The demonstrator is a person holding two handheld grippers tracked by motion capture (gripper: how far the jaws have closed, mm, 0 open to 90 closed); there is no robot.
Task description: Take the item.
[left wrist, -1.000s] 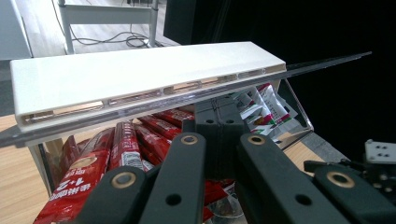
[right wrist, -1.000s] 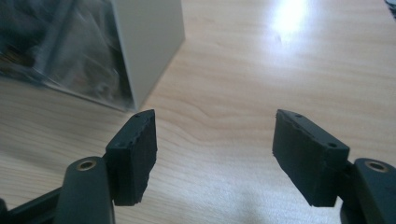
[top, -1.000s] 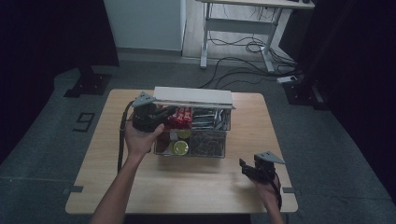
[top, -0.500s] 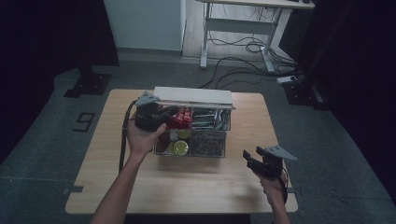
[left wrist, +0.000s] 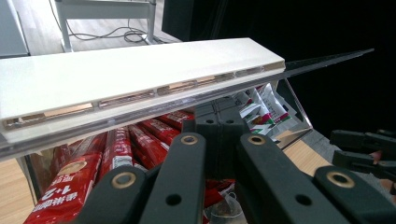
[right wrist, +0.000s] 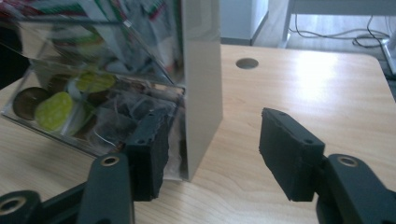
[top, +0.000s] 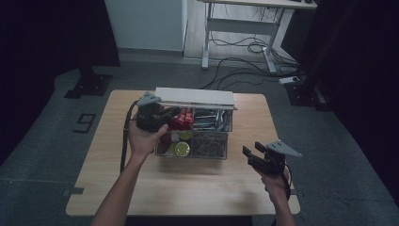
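A clear compartment box (top: 227,141) stands mid-table with its white lid (top: 195,98) raised at the back. Inside are red packets (top: 184,117), round green-topped pods (top: 181,148) and dark tea bags. My left gripper (top: 171,113) reaches into the back left compartment; in the left gripper view its jaws stand together (left wrist: 219,128) under the lid (left wrist: 140,74), above the red packets (left wrist: 116,149). I cannot see anything held between them. My right gripper (top: 251,155) hovers open off the box's front right corner, its fingertips (right wrist: 215,149) straddling the box's end wall (right wrist: 201,93).
The wooden table (top: 211,188) has bare room in front of and right of the box, and a round cable hole (right wrist: 247,63) near its far edge. A desk frame and cables (top: 244,42) lie on the floor beyond.
My right gripper has moved a little forward, toward the box's right end. The left hand has stayed at the box.
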